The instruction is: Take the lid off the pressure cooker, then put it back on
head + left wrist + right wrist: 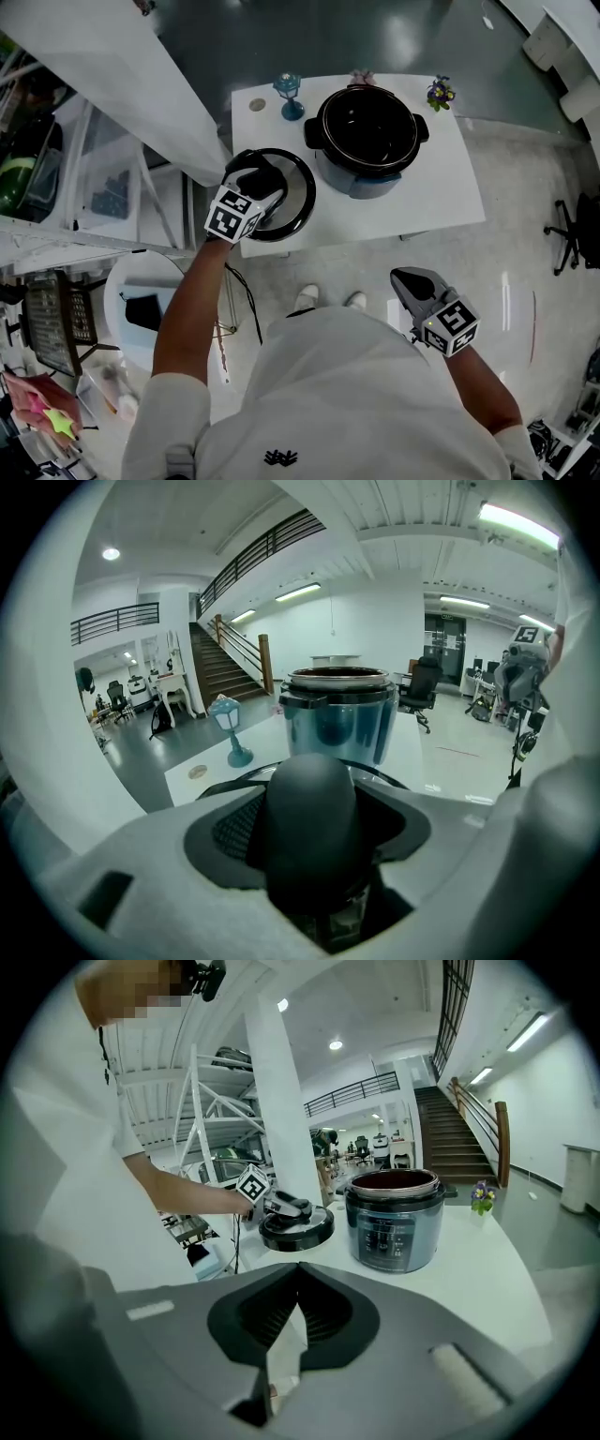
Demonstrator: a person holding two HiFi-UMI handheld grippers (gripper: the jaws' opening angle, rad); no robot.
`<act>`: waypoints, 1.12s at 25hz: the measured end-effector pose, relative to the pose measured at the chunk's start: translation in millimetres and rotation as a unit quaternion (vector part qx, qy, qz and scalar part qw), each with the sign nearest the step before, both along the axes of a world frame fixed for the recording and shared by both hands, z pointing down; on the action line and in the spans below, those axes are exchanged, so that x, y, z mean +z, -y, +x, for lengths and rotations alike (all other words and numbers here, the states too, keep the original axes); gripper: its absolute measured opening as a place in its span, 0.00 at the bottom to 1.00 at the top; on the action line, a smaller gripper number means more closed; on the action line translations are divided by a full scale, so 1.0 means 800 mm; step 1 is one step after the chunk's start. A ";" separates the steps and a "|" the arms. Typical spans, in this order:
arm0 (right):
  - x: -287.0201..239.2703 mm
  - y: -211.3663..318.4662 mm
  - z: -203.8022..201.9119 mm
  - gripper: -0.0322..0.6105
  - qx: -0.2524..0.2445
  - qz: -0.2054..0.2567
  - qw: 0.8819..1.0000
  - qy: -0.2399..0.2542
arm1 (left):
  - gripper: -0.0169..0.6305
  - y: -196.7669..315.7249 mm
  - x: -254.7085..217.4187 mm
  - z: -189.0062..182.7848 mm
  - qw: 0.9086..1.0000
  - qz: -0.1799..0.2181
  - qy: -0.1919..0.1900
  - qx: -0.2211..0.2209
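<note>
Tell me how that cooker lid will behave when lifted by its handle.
Probably stiff and fairly heavy: the lid looks like a thick, wide disc. It should hang fairly level, since the left gripper clamps its central handle. The glossy rim may slide on the smooth table.

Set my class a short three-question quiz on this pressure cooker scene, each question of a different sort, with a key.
1. Multiple choice: what sits between the jaws of the left gripper?
A) the lid's handle
B) a spoon
C) nothing

2. True or false: the pressure cooker has its lid on.

3. Fill in the blank: the right gripper, held off the table, has its jaws ____.

Key: 1 A; 2 false, the pot stands open and the lid is at the table's corner; 3 shut.
</note>
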State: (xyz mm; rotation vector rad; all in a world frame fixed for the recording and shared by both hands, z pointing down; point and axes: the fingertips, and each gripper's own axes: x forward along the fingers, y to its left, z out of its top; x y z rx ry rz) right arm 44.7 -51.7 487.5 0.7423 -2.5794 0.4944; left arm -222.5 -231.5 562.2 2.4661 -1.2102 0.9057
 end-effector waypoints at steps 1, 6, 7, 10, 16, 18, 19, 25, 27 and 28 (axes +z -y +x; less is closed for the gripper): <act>0.001 0.000 0.002 0.07 0.003 0.000 1.000 -0.002 | 0.47 0.001 0.005 0.001 1.000 -0.001 0.000 0.000; 0.002 -0.001 0.008 0.07 0.017 -0.003 1.000 -0.007 | 0.47 0.004 0.032 0.005 1.000 -0.008 -0.001 -0.008; 0.003 -0.002 0.009 0.07 0.019 -0.003 1.000 -0.008 | 0.47 0.005 0.037 0.005 1.000 -0.010 -0.002 -0.010; 0.005 -0.003 0.015 0.07 0.028 -0.005 1.000 -0.012 | 0.47 0.007 0.051 0.008 1.000 -0.012 -0.002 -0.012; 0.010 -0.005 0.020 0.07 0.042 -0.011 0.999 -0.019 | 0.47 0.014 0.073 0.013 1.000 -0.018 -0.002 -0.012; 0.010 -0.006 0.023 0.07 0.046 -0.012 0.999 -0.022 | 0.47 0.015 0.080 0.015 1.000 -0.019 -0.001 -0.011; 0.010 -0.006 0.024 0.07 0.049 -0.013 0.998 -0.023 | 0.47 0.017 0.083 0.016 1.000 -0.019 0.000 -0.012; 0.014 -0.008 0.033 0.07 0.061 -0.020 0.997 -0.033 | 0.47 0.022 0.100 0.014 1.000 -0.021 0.001 -0.016; 0.015 -0.008 0.036 0.07 0.064 -0.022 0.997 -0.037 | 0.47 0.023 0.104 0.014 1.000 -0.020 -0.001 -0.018; 0.015 -0.009 0.037 0.07 0.064 -0.023 0.997 -0.039 | 0.47 0.023 0.105 0.015 1.000 -0.019 -0.003 -0.019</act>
